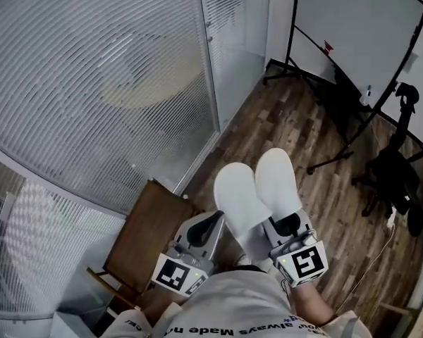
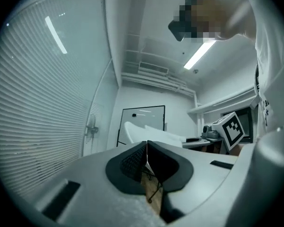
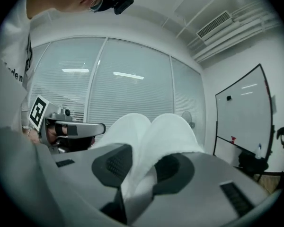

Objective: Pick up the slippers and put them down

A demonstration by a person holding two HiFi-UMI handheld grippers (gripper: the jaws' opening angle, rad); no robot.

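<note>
Two slippers [image 1: 240, 199]: right tongs [image 3: 138, 169] clench one, left tongs [image 2: 146, 152] pinch a barely visible edge.

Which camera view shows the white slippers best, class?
The head view: both slippers show nearly whole from above, side by side. The right gripper view shows them end-on, pinched in the right gripper. The left gripper view catches only a pale strip of them beyond its jaws.

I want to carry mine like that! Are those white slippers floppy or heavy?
Probably light: the right gripper alone seems to hold both white slippers by one end. Likely fairly stiff-soled, since they stick out without drooping. The fabric bunches between the jaws, so probably soft, not slippery.
</note>
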